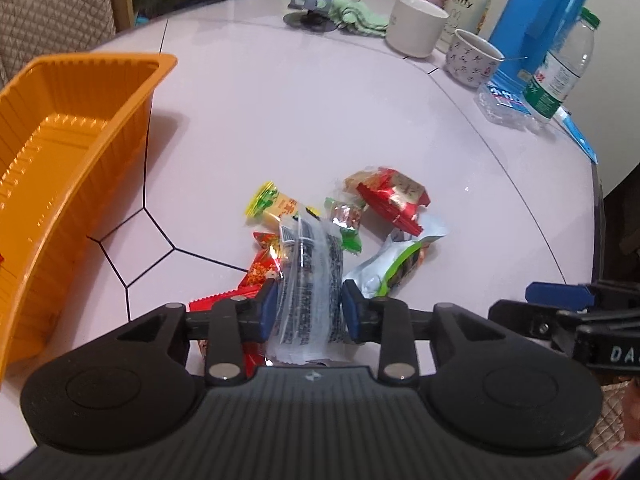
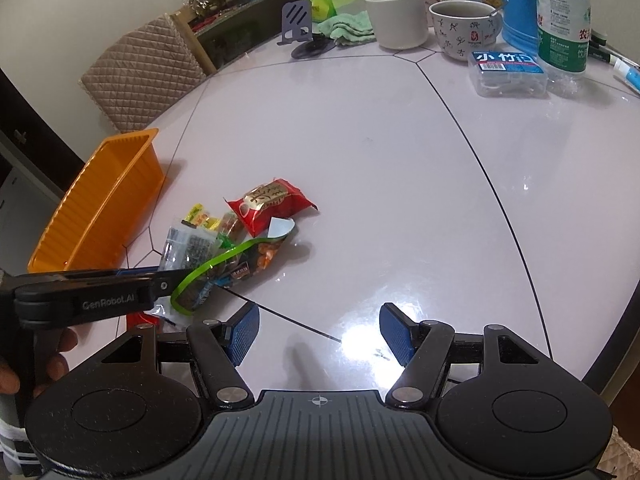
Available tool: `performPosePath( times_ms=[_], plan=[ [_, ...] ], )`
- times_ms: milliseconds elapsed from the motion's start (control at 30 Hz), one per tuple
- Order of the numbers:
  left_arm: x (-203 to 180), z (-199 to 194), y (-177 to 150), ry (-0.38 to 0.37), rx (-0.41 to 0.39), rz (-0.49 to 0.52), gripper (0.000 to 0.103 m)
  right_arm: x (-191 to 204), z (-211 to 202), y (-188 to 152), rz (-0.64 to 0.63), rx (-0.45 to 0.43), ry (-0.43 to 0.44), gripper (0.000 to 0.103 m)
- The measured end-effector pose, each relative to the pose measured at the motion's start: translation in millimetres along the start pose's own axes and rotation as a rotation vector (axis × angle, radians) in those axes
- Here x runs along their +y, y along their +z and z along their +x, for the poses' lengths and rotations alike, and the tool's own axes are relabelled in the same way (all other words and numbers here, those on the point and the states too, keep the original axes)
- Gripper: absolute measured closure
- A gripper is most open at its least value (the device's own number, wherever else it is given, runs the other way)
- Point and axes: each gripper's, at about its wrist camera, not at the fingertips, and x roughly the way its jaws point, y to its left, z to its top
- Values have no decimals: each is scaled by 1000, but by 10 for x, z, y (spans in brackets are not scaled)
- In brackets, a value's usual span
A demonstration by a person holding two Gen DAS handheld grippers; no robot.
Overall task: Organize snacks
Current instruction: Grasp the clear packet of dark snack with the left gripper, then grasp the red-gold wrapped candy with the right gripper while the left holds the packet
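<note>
snacks lay in a small heap on the pale table (image 1: 304,120), and the clear packet (image 1: 310,276) printed with dense black text sat pinched between the blue pads of the left gripper (image 1: 309,305), its lower end hidden behind the gripper body and its print too small to read. under that packet a red wrapper (image 1: 256,276) was mostly covered, only its edge and corner showing. just ahead of the left fingertips lay a yellow-green sweet (image 1: 272,204), a small green-ended packet (image 1: 345,220) and a red packet with gold characters (image 1: 394,200), the characters not legible; a silver-green pouch (image 1: 394,262) lay beside the right pad. the orange tray (image 1: 68,168) stood to the left of the left gripper, apart from the heap, cut off by the frame edge. the right gripper (image 2: 319,334) hovered with its jaws spread wide and nothing between them, the heap ahead and to its left; part of the heap was blocked there by the left gripper's side, marked "genrobot.ai". far ahead stood a white cup (image 2: 400,16), a patterned mug (image 2: 466,28), a bottle lettered "miffy" (image 1: 468,4), a blue jug (image 1: 536,16), a water bottle (image 2: 562,20) and a clear box (image 2: 508,74) with a blue label in chinese characters.
</note>
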Motion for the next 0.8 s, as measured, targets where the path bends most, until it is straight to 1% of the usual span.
performPosePath(
  times_ms=[100, 267, 467, 567, 700, 800],
  plan=[
    [-22, 24, -8, 12, -8, 12, 71, 1, 0, -1, 3, -3, 1, 36],
    [-53, -5, -30, 18, -27, 19, 74, 23, -5, 20, 1, -14, 4, 36],
    [-49, -170, -57, 17, -66, 12, 74, 77, 3, 86, -28, -43, 21, 36],
    [-7, -278, -49, 21, -86, -9, 74, 121, 32, 165, -71, -67, 37, 36],
    [76, -405, -38, 40, -107, -39, 74, 205, 119, 291, -168, -102, 55, 36],
    [144, -469, -28, 61, -118, -59, 74, 248, 233, 380, -222, -108, 70, 36]
  ],
)
